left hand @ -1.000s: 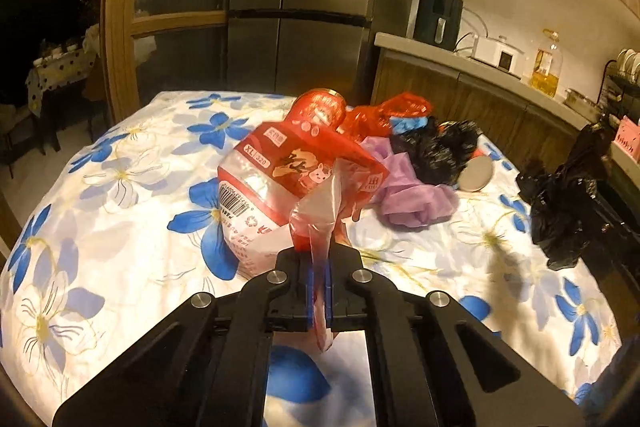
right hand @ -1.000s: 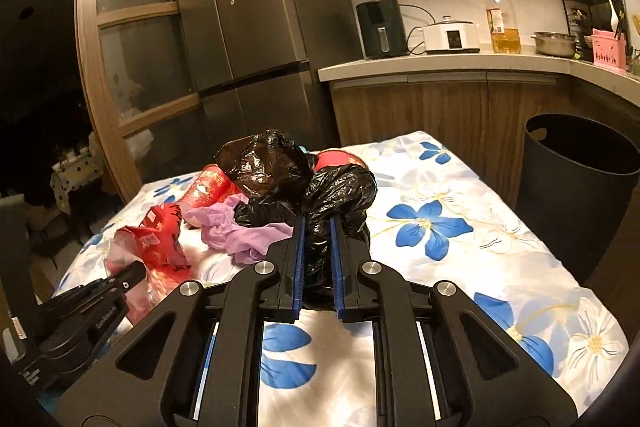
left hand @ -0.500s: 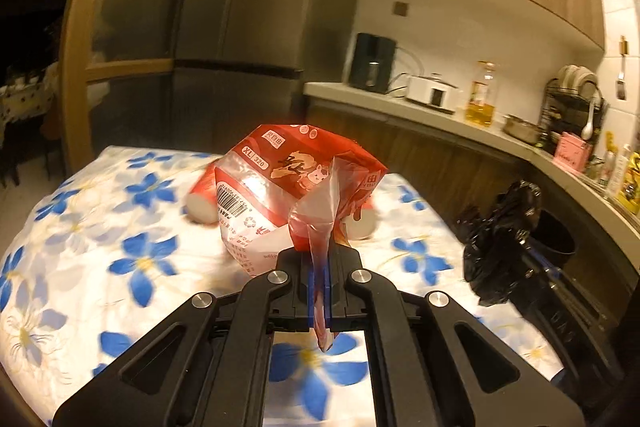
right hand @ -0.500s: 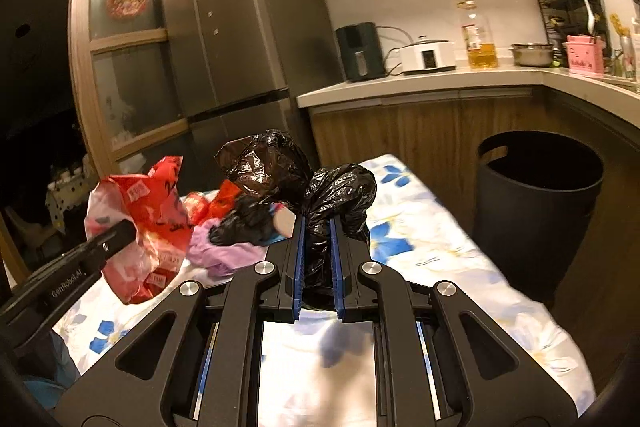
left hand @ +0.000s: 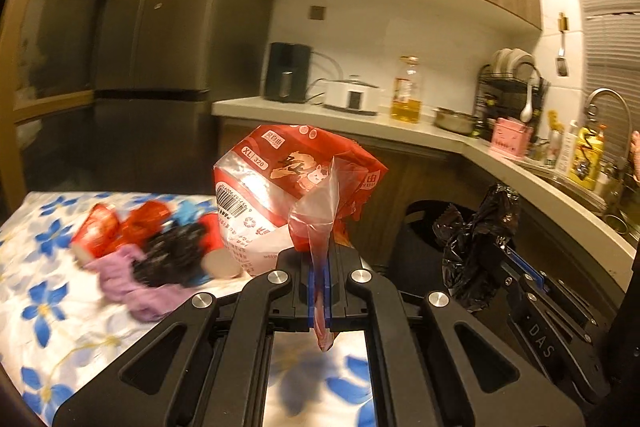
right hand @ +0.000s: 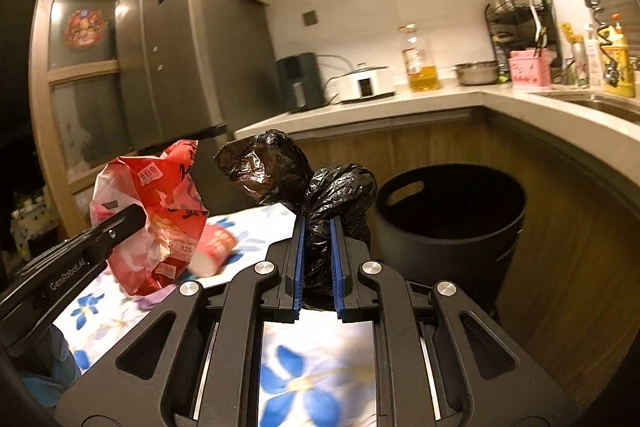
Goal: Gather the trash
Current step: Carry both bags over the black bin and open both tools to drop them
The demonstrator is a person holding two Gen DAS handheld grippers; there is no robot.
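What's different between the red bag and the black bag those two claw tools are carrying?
The red bag is glossy printed packaging with a barcode and clear patches; the black bag is plain, crinkled and opaque. The red bag looks puffed and boxy, while the black bag is scrunched into lumps. The left gripper pinches the red bag by a thin strip; the right gripper clamps a thick wad of the black bag. Both are thin plastic, held up off the flowered table.

I see a table [left hand: 48,311] under a blue-flowered cloth. On it lie a red cup [left hand: 94,233], a purple cloth [left hand: 136,293] and a crumpled black bag [left hand: 174,259].
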